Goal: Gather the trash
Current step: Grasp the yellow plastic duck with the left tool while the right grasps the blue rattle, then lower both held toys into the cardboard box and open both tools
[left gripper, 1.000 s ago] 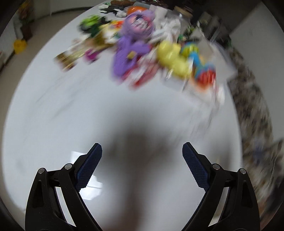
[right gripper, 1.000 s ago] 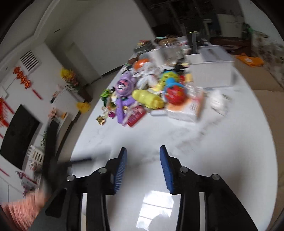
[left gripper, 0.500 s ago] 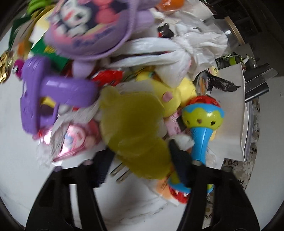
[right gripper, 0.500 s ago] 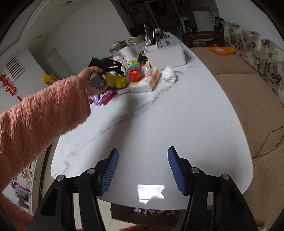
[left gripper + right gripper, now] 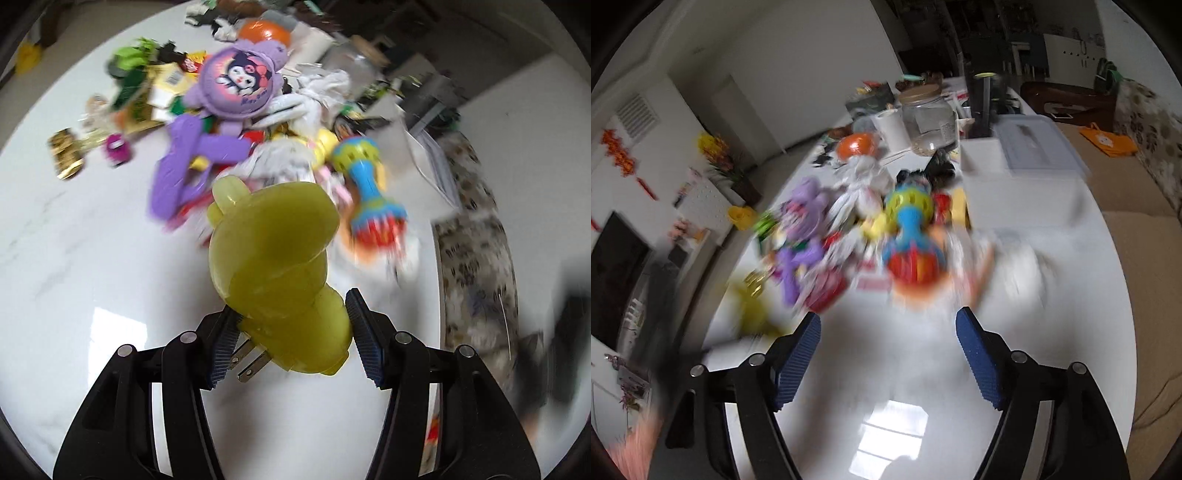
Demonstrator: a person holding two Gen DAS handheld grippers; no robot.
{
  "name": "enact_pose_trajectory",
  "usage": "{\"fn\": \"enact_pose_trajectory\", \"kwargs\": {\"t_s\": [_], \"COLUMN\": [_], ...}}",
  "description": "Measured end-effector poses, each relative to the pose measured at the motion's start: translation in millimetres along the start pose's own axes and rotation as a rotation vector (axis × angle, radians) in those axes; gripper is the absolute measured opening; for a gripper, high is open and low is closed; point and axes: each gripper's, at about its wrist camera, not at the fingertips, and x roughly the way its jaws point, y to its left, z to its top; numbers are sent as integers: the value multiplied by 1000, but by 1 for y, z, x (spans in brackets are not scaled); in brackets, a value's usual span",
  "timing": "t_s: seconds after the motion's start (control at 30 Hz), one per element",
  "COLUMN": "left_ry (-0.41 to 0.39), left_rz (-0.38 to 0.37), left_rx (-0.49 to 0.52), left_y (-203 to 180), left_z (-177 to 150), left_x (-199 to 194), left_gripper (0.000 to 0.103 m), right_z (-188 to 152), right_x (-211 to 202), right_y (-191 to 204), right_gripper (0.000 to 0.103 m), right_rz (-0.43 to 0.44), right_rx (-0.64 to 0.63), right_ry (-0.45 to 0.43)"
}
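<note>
Presently my left gripper (image 5: pixel 291 341) is clamped on the yellow-green night light (image 5: pixel 275 258), whose base sits between my ribbed blue pads (image 5: pixel 223 345). Its long axis runs straight ahead of the fingers, the rounded head farthest forward, and two flat metal prongs (image 5: pixel 249 363) jut to the left beside my left pad. The body is smooth, translucent plastic, bulbous in shape. It hangs above the glossy white table (image 5: pixel 74 258), with the toy pile (image 5: pixel 236 122) well ahead. My right gripper (image 5: pixel 888 354) stands wide apart and empty, the pile directly ahead of it. I judge the left hand alone carries the piece; no bin is visible.
</note>
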Motion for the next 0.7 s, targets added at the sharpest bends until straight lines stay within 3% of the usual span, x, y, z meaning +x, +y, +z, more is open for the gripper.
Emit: {"fn": "enact_pose_trajectory", "kwargs": {"t_s": [0.03,0.17,0.2,0.27,0.33,0.37,0.5,0.7], "left_ry": [-12,-30,-25,-11,-2,-3,-19,-32], "left_rz": [-7,6,8,-4,-11,-11,9,10], "left_rx": [3,27,18,-3,-27,-33,-37,78], "left_y": [4,39,46,61,76,82,99,95], "left_z": [-10,-67,-76,-95,-107,-110,-113,-127], "left_x": [-11,-63,-68,-82,-91,-95,-110,-146], "left_gripper": [55,55,55,55,55,55,55,55], "right_z": [18,72,77,81,74,71,69,41], "right_x": [17,102,116,147,169,174,144,38], "right_y": [6,26,27,26,24,24,24,37], "right_gripper": [74,55,52,34,24,24,23,23], "right_rz": [-32,-207,-248,-316,-372,-410,-350,-159], "right_rx": [-23,-100,-109,-109,-121,-145,-113,-119], "right_ry": [16,164,192,253,330,337,240,122]}}
